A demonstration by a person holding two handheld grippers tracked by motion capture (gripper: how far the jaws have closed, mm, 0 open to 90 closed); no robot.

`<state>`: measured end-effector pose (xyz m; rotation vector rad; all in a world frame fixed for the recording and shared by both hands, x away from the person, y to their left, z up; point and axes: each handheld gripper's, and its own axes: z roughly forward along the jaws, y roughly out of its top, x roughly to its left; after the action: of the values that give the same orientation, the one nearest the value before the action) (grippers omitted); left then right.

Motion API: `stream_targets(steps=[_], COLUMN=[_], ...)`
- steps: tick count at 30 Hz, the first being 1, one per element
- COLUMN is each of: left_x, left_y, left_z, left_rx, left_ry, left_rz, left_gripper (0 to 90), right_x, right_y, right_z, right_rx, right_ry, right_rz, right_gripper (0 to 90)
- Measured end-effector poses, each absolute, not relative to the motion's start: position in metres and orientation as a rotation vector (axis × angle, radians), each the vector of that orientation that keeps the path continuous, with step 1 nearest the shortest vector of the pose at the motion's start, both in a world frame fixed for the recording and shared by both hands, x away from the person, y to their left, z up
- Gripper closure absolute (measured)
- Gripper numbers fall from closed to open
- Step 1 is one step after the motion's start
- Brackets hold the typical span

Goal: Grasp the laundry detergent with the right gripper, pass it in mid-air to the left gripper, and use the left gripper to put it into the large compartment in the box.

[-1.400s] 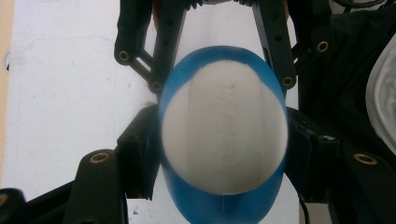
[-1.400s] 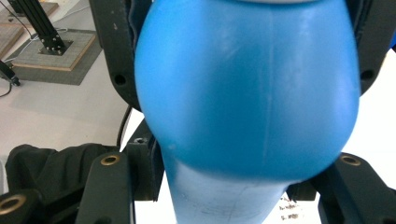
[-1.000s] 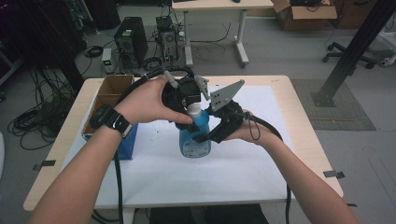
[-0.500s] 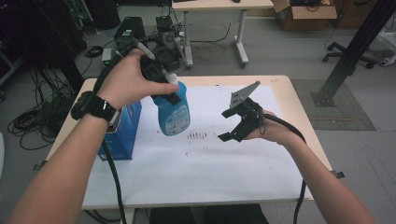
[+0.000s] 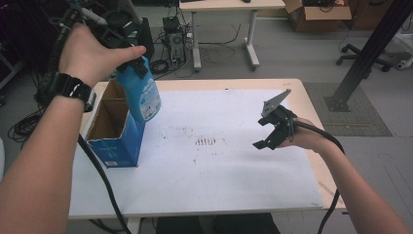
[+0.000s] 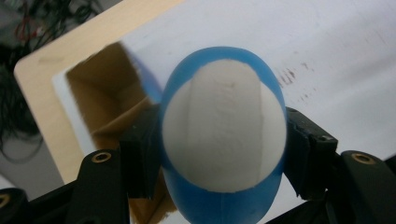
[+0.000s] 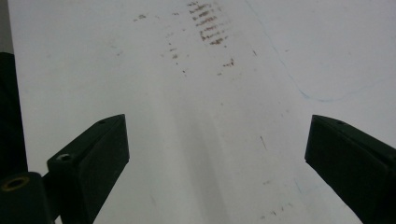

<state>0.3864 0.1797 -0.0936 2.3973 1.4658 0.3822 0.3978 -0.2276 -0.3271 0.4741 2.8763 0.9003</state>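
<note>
Two grippers are seen from the high view: the left gripper (image 5: pixel 127 46) is raised above the open cardboard box (image 5: pixel 115 127) with a blue bottle (image 5: pixel 143 95) clamped, while the right gripper (image 5: pixel 273 127) is held spread, well apart from the box. In the left gripper view, the bottle (image 6: pixel 224 140) is pinched between both jaws over the box (image 6: pixel 105 105). In the right gripper view, the jaws are spread wide over stained white paper (image 7: pixel 205 116).

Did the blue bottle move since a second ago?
Yes. The blue bottle, held by the left gripper, went up and left from the table's middle, to above the open cardboard box.
</note>
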Motion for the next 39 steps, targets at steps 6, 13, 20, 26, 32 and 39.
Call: stream_targets(steps=[6,13,20,26,32,39], left_x=[0.390,0.392,0.394,0.396,0.399,0.403], left_y=[0.217,0.246,0.263,0.269,0.274,0.276], left_z=[-0.088,-0.091,-0.103,-0.117,-0.138,-0.163], left_rx=[2.239,2.137,2.099,2.089,2.097,2.120], left_ry=[1.716,1.838,1.912,1.934,1.941,1.961], left_rz=[0.418,0.446,0.458,0.449,0.425,0.406], left_gripper=[38.1,38.1,38.1,38.1,38.2,38.1], right_x=[0.398,0.400,0.402,0.402,0.402,0.401], right_y=[-0.244,-0.258,-0.266,-0.267,-0.267,-0.269], right_z=[-0.324,-0.324,-0.323,-0.323,-0.324,-0.323], right_rx=[0.523,0.557,0.571,0.577,0.571,0.577], right_ry=[2.860,2.849,2.845,2.845,2.851,2.850], right_rz=[0.896,0.916,0.919,0.921,0.909,0.908], right_gripper=[6.4,6.3,6.3,6.4,6.5,6.5])
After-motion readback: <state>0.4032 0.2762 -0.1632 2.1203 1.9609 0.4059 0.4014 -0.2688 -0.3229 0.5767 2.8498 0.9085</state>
